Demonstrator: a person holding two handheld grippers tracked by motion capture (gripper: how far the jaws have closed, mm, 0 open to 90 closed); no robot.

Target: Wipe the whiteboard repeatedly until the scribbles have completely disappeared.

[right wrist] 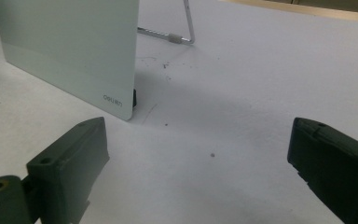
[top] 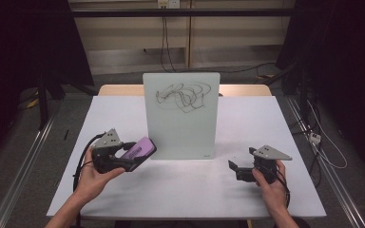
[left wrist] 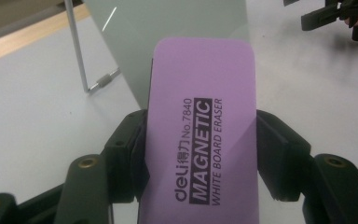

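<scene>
On the left, the left gripper has its fingers closed on the long sides of a purple eraser, so the pick-up looks done. The eraser is held clear of the white surface, just beside the lower left corner of the board, and does not yet touch the glass as far as the high view shows. Seen from the left gripper view, the eraser is a flat rounded rectangle with a pale purple top, printed in black with "MAGNETIC WHITE BOARD ERASER", and a dark underside edge shows along its left rim.

In the middle stands the whiteboard, upright on a wire stand, leaning slightly back. A tangle of dark scribbles still covers its upper part, untouched, so the wiping itself appears to be all that is left: the eraser has to rise to the marks and rub them away.

On the right, the right gripper rests low near the surface, well apart from the board, its fingers spread wide with nothing between them. It may serve to steady the board.
</scene>
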